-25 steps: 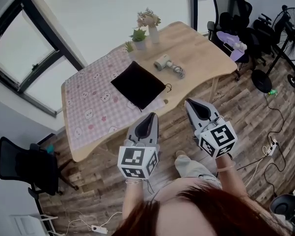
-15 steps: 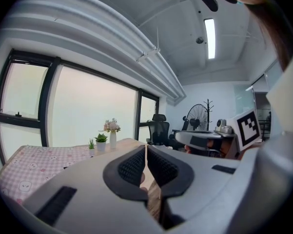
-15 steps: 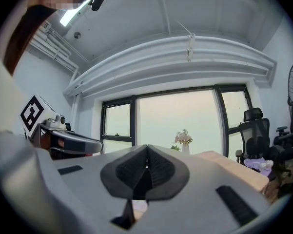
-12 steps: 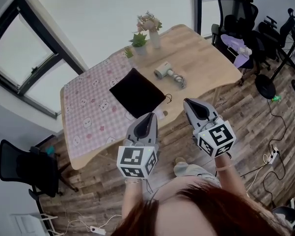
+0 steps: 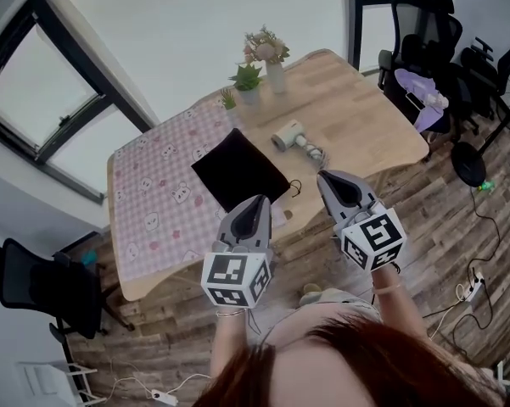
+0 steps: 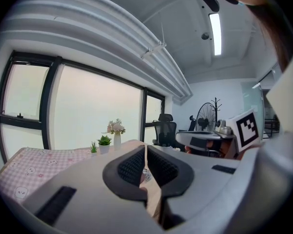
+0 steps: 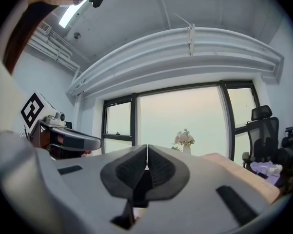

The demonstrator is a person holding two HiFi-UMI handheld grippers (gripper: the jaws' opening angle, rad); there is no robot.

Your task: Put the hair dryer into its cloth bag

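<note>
A white hair dryer [image 5: 294, 136] lies on the wooden table [image 5: 356, 108], its cord coiled beside it. Just left of it a black cloth bag [image 5: 239, 169] lies flat, partly on the pink checked cloth [image 5: 157, 185]. My left gripper [image 5: 257, 203] hangs in front of the table's near edge, just below the bag, shut and empty. Level with it to the right is my right gripper [image 5: 333, 179], below the dryer, also shut and holding nothing. Both stay short of the objects. In the left gripper view the gripper [image 6: 146, 147] shows its jaws pressed together, as does the gripper [image 7: 146, 147] in the right gripper view.
A vase of flowers [image 5: 272, 55] and small potted plants [image 5: 248, 81] stand at the table's far edge by the window. Office chairs [image 5: 424, 24] crowd the right end; another chair [image 5: 38, 282] stands at the left. Cables and a power strip [image 5: 471, 288] lie on the wood floor.
Both grippers have come closer to the table's near edge, side by side, staying shut. The table, bag and dryer now sit lower and nearer in the head view.
</note>
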